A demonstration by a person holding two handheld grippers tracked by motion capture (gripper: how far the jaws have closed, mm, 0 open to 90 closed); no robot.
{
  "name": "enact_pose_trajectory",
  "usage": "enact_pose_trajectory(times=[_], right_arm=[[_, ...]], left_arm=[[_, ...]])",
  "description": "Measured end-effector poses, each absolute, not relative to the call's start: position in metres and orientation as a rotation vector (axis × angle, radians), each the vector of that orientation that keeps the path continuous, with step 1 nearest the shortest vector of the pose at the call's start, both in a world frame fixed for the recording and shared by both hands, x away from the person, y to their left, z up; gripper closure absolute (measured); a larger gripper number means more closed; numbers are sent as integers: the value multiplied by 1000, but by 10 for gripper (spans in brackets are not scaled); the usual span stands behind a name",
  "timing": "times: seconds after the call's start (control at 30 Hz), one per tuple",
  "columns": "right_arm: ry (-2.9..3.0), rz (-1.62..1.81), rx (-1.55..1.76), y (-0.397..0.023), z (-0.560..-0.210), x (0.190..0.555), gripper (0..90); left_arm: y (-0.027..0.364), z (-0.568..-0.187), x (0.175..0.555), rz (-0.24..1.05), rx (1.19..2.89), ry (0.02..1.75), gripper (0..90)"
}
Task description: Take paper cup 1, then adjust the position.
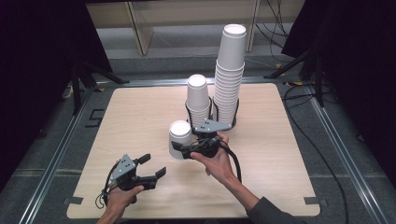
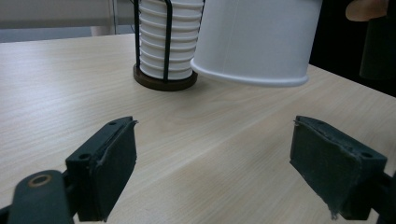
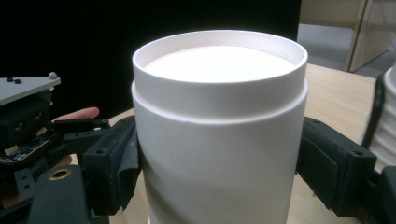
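Near the middle of the pale wooden desk [image 1: 140, 116], your right tongs [image 1: 180, 148] have their jaws closed on the sides of a single white paper cup [image 1: 180, 138], held upside down, base uppermost. The right gripper view shows both black pads pressed against the cup wall. From the left gripper view, the cup's rolled rim [image 2: 250, 78] seems to hang just above the desk, so I judge you are setting the cup down rather than lifting it off a stack.

Your left tongs [image 1: 152, 165] sit low at the near left of the desk, jaws apart with nothing between them, pointing toward the cup. Behind the cup stand two stacks of inverted white paper cups in black wire holders: a short stack [image 1: 198, 98] and a tall stack [image 1: 229, 74] to its right, the short one close behind the held cup.

The next move calls for bringing the rim flat onto the desk, level all round, before you ease the right jaws apart. Release gently; a light cup tips easily if one pad drags. Keep clear of the short stack's wire holder [image 2: 164, 74] as you withdraw.
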State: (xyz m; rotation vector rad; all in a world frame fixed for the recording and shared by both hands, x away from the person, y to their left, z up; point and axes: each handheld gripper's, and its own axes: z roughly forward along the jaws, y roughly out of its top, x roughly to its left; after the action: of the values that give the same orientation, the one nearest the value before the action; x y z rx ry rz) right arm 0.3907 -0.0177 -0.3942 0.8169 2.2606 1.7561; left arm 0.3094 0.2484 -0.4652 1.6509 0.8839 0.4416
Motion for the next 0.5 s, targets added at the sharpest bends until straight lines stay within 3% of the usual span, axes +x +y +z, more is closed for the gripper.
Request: enact_pose_trajectory(times=[0.5], right_arm=[[2321, 1777, 783, -3, -402, 380, 208]], left_arm=[[246, -462, 307, 408, 1654, 843, 141]])
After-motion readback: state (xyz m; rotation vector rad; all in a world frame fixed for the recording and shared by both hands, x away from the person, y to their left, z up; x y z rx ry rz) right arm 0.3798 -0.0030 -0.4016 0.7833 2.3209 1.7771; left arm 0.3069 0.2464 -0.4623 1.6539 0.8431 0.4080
